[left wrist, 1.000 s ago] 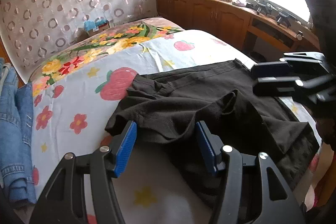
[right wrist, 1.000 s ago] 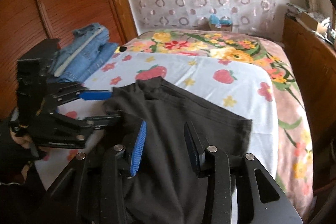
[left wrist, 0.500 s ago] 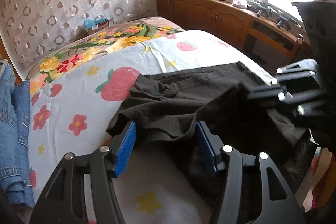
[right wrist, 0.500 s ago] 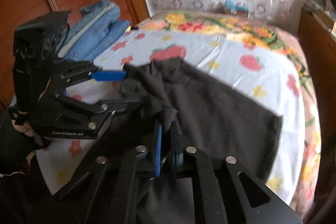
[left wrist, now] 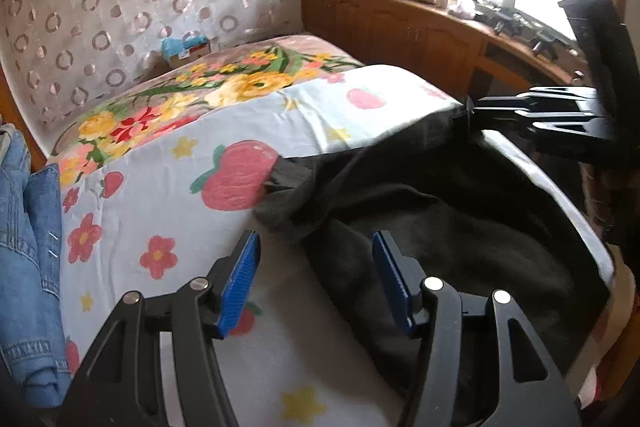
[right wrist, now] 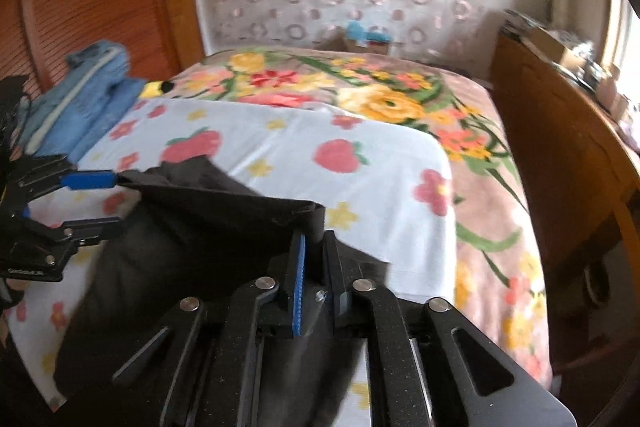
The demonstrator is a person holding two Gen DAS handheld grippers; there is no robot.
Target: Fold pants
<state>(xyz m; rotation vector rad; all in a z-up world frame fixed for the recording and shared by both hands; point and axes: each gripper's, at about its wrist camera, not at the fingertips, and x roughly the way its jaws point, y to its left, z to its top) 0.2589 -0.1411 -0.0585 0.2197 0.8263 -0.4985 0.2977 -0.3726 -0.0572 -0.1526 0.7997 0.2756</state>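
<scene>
bedroom, bed [left wrist: 168, 211] with strawberry-print sheet, folded jeans [left wrist: 28, 251] at its left edge. black pants [left wrist: 440, 227] lie across the near right part of the bed. a second ago our right tongs [right wrist: 314, 259] were spread over the cloth; now they're pinched shut on a pants edge, lifted and pulled taut. our left tongs [left wrist: 316, 279] are still wide apart, holding nothing, with the pants' other edge just ahead of them. we judge the fold has started; left probably needs to grab its corner next.
</scene>
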